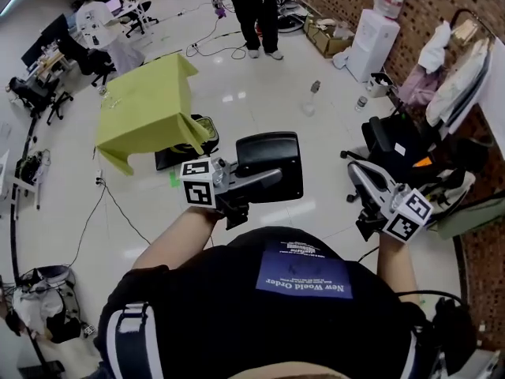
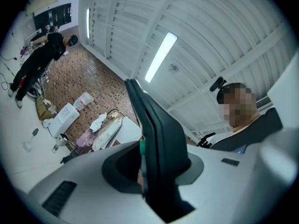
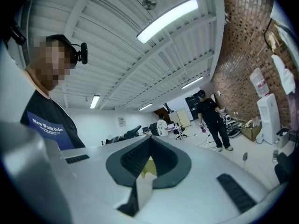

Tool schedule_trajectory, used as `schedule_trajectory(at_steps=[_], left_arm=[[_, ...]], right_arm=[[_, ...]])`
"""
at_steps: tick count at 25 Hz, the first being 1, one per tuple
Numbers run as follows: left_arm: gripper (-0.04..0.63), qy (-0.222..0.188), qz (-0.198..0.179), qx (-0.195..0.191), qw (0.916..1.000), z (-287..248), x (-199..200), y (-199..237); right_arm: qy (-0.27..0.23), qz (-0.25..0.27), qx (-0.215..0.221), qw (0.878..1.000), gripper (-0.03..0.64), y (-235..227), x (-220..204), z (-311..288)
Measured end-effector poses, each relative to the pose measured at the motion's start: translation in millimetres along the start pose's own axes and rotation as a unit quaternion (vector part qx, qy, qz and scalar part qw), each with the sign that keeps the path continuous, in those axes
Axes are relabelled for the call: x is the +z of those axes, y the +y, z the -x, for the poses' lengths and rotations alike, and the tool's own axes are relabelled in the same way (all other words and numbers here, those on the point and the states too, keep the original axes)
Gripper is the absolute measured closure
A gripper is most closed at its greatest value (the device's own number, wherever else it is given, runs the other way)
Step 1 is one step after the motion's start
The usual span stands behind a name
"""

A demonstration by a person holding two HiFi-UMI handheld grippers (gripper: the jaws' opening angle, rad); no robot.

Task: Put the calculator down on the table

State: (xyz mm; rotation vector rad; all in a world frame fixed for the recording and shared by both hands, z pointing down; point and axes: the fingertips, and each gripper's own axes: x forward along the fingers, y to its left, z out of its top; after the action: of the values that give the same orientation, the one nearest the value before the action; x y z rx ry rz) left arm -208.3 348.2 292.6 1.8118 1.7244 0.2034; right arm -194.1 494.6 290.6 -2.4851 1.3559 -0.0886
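The calculator (image 1: 270, 164), a dark flat slab, is up in the air in front of the person's chest, over bare floor (image 1: 260, 93) and resting on nothing. It is pinched by one end in the left hand-held gripper (image 1: 251, 181), and the rest of its body sticks out beyond the jaws. In the left gripper view it stands edge-on between the two pale jaws, which press on its faces from either side. The right hand-held gripper (image 1: 359, 181) hangs off to the person's right, well apart from the calculator. Its own view shows its dark pads pressed together with nothing between them. The only likely landing place in sight is the surface draped in a yellow-green cloth (image 1: 146, 105), ahead and to the left in the head view and well apart from the calculator. Its top looks mostly bare. Judging by this, the task is in its carrying step, with the set-down not yet begun. The next move calls for bringing the left hand-held gripper over that cloth, lowering the calculator until it lies flat, then spreading the jaws so it stays put without sliding.
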Motion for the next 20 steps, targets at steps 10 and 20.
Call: schedule_trajectory(at_steps=[10,20], left_arm=[[0.465,-0.064,-0.025,0.070,0.9952,-96,59,111],[0.465,-0.083,-0.023,0.097,0.9915,-56,112,180]], right_arm=[[0.030,0.011,0.092,0.995,0.630,-158,62,-31],[0.043,-0.015,0.120,0.992,0.630,-208,56,-126]])
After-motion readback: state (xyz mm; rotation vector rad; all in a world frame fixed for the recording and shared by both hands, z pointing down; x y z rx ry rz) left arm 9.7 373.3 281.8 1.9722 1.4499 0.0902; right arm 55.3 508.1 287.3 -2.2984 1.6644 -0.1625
